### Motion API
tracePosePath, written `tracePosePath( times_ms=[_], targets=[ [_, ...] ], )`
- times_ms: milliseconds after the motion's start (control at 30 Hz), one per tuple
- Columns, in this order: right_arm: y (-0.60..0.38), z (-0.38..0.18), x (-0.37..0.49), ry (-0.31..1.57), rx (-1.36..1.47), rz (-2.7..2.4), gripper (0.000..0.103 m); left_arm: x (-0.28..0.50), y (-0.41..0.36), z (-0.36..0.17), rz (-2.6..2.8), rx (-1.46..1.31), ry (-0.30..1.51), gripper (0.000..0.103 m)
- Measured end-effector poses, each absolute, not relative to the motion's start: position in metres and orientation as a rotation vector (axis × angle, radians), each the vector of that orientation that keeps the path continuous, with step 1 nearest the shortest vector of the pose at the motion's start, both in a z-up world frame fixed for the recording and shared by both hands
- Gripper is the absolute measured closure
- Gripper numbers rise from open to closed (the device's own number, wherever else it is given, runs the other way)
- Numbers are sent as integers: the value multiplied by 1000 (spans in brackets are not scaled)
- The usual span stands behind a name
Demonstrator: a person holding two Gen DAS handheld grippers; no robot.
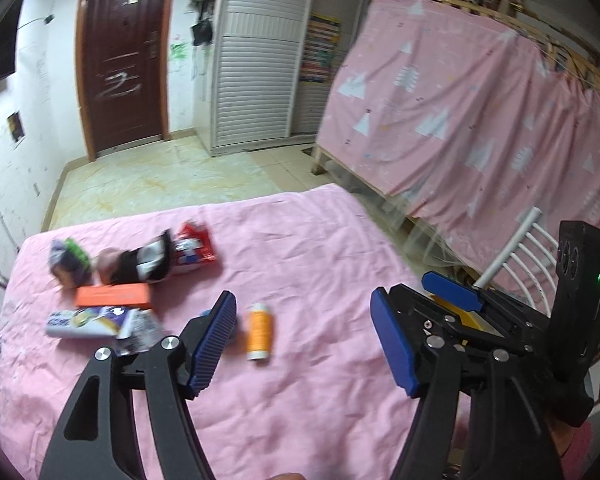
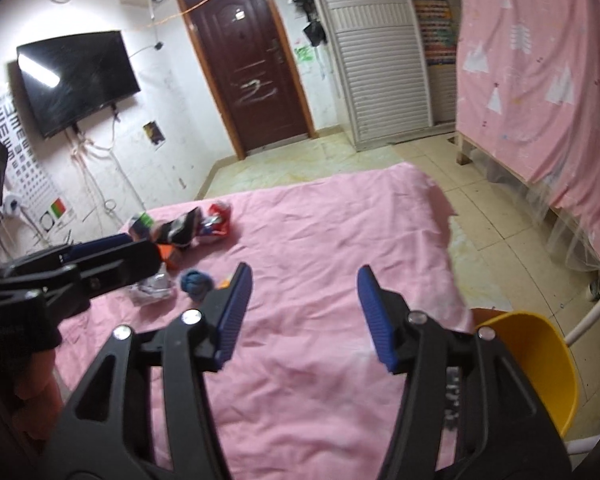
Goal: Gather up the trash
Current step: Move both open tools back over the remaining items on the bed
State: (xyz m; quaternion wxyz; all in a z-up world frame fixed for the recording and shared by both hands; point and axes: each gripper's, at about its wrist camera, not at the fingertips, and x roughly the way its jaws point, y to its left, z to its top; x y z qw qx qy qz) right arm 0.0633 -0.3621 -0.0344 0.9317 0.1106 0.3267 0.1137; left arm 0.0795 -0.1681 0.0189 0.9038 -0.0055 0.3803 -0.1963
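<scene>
Both grippers hover over the pink cloth (image 1: 300, 248) with nothing between their fingers: the left gripper (image 1: 304, 344) spread wide, the right gripper (image 2: 300, 316) parted too, likely readied for a pick. Nearest the left gripper's fingertips lies an orange bottle (image 1: 260, 332), on its side, long axis running away from the camera, white cap toward it. Beyond it, leftward, wrappers cluster: an orange box (image 1: 114, 295) lying crosswise, then a red packet (image 1: 194, 246). A yellow bin (image 2: 540, 364) waits just off the cloth's right edge.
</scene>
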Motion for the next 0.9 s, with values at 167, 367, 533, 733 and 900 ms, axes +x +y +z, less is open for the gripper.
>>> tracePosePath(
  times_ms=[167,367,533,733,900],
  targets=[
    [-335,-40,75,695,204,272,50,87,-136,8,-354,-41,813,42],
    [-306,-47,85,724,177,321,50,92,-103,-8,-302,-86,849,41],
    [-290,-52,93,744,164,347,50,93,-84,-25,-259,-112,887,41],
    [-276,-55,102,754,161,380,50,96,-63,-44,-205,-130,923,41],
    [-263,-58,109,760,146,409,50,103,-58,-54,-190,-145,950,41]
  ],
)
